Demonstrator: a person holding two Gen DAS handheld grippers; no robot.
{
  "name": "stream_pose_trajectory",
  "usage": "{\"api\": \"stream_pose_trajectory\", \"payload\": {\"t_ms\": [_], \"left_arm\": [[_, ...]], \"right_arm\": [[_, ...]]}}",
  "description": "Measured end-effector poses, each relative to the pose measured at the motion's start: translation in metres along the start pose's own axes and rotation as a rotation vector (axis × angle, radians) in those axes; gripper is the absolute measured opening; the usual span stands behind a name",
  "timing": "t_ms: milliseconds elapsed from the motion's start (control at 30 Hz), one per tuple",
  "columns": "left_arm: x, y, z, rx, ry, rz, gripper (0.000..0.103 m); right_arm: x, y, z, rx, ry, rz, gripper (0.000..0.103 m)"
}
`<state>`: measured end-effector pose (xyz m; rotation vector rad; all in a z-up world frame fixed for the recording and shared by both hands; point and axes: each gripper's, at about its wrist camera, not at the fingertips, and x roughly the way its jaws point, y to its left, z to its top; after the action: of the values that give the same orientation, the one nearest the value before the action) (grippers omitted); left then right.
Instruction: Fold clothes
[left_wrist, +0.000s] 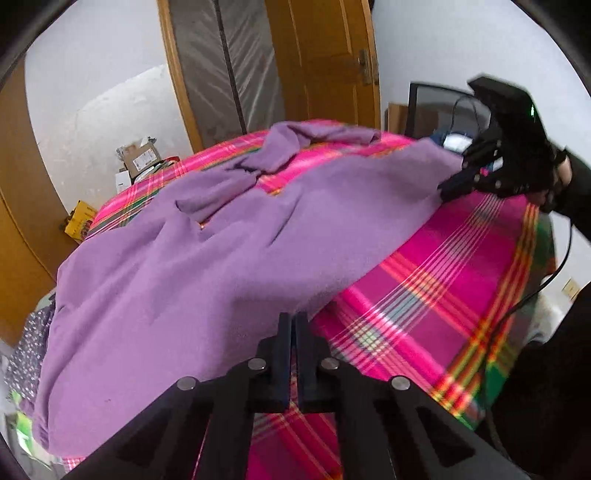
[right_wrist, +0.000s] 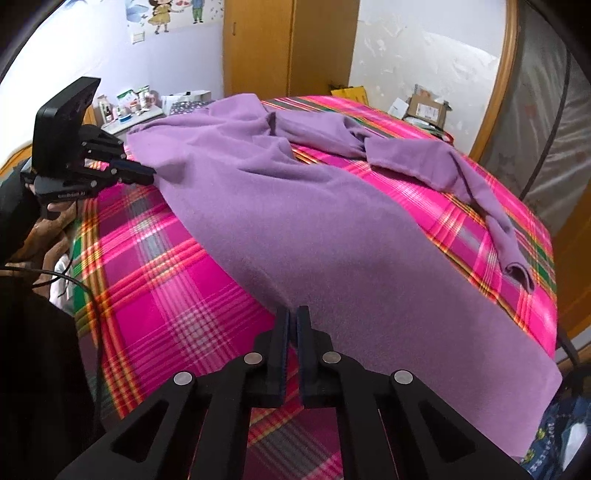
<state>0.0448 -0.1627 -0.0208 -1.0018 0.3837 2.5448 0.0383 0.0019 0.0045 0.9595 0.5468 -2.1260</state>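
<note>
Purple long-sleeve top lies spread on plaid bed cover. Left gripper and right gripper fingers pinch hem corners. Lift both evenly, keep hem taut, fold toward collar.

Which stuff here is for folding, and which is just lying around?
For the folding: purple top, left gripper and right gripper, both pinching its hem; checked blanket underneath.

Just lying about: cardboard box, yellow box, bottles and cups, wall picture.
</note>
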Motion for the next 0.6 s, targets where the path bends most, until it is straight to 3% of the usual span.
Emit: {"api": "stream_pose_trajectory", "payload": {"t_ms": [233, 400, 600], "left_arm": [[-0.026, -0.007, -0.015, -0.055, -0.014, -0.069, 0.002], [-0.019, -0.012, -0.035, -0.102, 0.032, -0.098, 0.002], [-0.016, -0.009, -0.04, -0.163, 0.033, -0.127, 0.003]], "right_arm": [[-0.026, 0.029, -0.015, -0.044, 0.021, 0.06, 0.003], [-0.026, 0.043, -0.03, -0.027, 0.058, 0.104, 0.003], [-0.017, 0.044, -0.035, 0.002, 0.085, 0.124, 0.008]]}}
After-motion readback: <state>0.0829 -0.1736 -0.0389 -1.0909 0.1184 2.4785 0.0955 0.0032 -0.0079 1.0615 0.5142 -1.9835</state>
